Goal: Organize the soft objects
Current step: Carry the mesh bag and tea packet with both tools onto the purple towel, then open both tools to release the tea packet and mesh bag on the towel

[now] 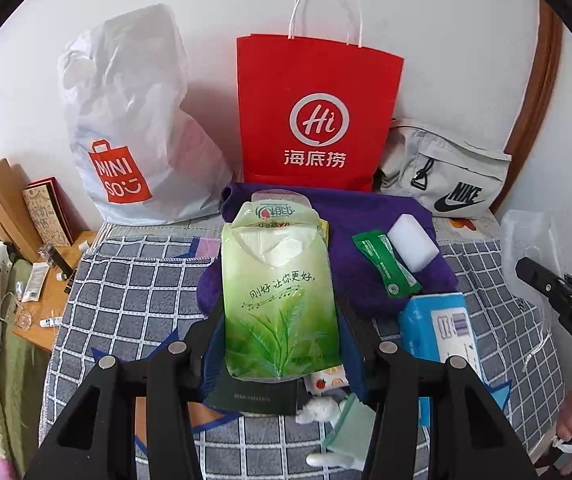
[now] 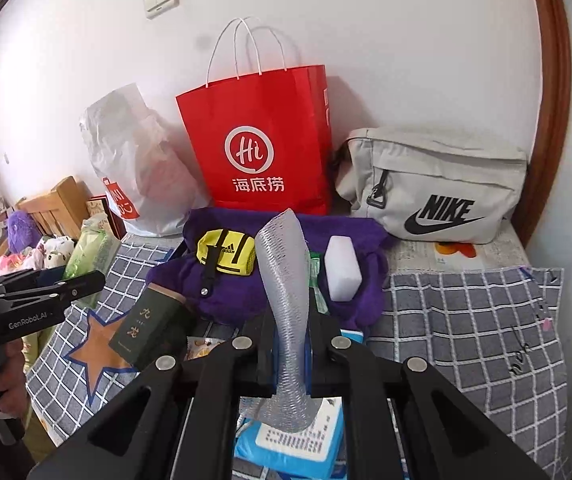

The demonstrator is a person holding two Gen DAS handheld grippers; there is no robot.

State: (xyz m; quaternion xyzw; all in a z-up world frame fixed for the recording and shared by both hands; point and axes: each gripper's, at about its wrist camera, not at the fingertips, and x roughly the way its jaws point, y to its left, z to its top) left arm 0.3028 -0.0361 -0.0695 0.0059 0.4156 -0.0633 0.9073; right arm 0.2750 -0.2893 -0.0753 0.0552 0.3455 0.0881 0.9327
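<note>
Item: green tissue pack [image 1: 282, 300], soft, light, crinkly film; my left gripper [image 1: 282, 344] is pinching its lower sides, red bag [image 1: 317, 112] at twelve o'clock; my right gripper [image 2: 287, 344] is clamping a limp mesh sleeve [image 2: 286, 300]; squeezing gently seems wise, since the film may slip.

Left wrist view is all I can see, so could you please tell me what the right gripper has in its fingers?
Observer: The right gripper is shut on a translucent ribbed plastic sheet, which stands upright between the fingers.
Operator: Thank you. Is anything hidden behind my green pack?
Observer: Yes, a yellow Adidas pouch lies on the purple towel.
Operator: And what sits below the right gripper?
Observer: A blue tissue pack, with its white printed label facing up.
</note>
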